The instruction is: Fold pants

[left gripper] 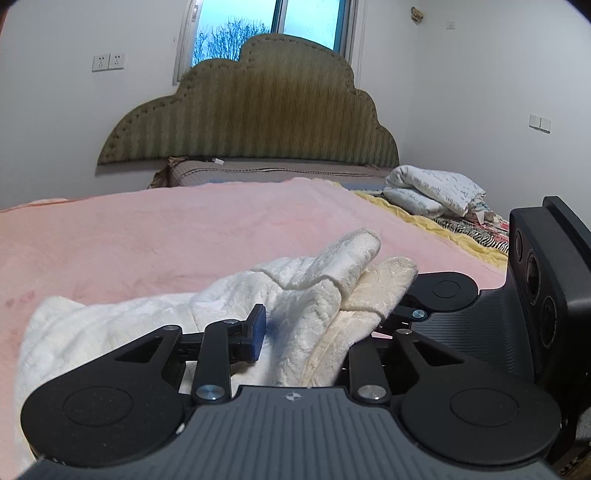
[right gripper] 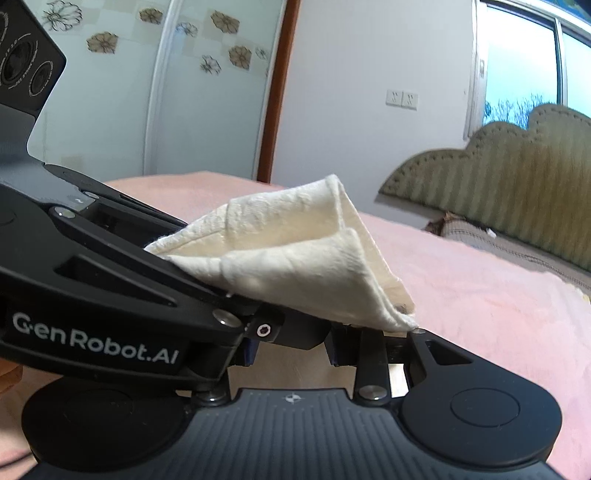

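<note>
The pants (left gripper: pixel 303 314) are cream-white textured fabric, bunched on the pink bed cover (left gripper: pixel 166 236). My left gripper (left gripper: pixel 295 332) is shut on a fold of them; its blue-padded left finger (left gripper: pixel 256 328) presses the cloth and the right finger is hidden under it. In the right wrist view the pants (right gripper: pixel 295 254) rise as a folded peak above my right gripper (right gripper: pixel 291 343), which is shut on their lower edge. The right gripper's body (left gripper: pixel 480 317) sits close at the left gripper's right side. The left gripper's body (right gripper: pixel 92 277) crosses the right wrist view from the left.
An olive padded headboard (left gripper: pixel 255 114) stands against the far wall under a window (left gripper: pixel 266 26). Folded white bedding (left gripper: pixel 432 192) and a zebra-print cloth (left gripper: pixel 469 229) lie at the bed's far right. A flowered wardrobe door (right gripper: pixel 155 85) stands beyond the bed.
</note>
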Tool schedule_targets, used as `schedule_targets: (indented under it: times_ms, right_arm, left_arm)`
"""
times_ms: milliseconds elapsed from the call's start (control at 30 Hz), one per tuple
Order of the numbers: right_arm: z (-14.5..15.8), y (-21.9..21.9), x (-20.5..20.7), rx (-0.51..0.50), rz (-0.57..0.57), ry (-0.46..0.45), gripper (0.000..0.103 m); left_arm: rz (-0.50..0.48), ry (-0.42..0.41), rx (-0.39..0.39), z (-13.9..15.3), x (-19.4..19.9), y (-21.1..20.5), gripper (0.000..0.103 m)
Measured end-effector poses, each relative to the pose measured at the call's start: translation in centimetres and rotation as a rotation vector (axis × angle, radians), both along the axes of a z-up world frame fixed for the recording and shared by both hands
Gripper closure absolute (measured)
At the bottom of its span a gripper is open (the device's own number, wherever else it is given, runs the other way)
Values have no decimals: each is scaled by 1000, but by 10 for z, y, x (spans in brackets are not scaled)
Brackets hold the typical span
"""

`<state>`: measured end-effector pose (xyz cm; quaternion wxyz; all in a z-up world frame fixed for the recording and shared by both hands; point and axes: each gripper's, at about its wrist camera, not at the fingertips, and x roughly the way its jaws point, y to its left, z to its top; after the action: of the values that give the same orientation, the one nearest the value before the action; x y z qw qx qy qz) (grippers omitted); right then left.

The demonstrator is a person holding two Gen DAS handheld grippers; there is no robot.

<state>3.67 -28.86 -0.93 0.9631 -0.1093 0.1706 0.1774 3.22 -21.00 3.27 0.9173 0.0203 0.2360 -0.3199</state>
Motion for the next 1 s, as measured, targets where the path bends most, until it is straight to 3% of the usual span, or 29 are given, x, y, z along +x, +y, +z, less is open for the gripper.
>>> schedule_targets:
  times_ms: [833,1000]
  right_arm:
    - [-20,-17,-22,-1,-107,114,66]
    - [-22,-22,-25,-1,-137,163,66]
  left_arm:
    - [-105,67,26,-33,-2,-13,73]
    - [-121,140,45,-42,6,-15,68]
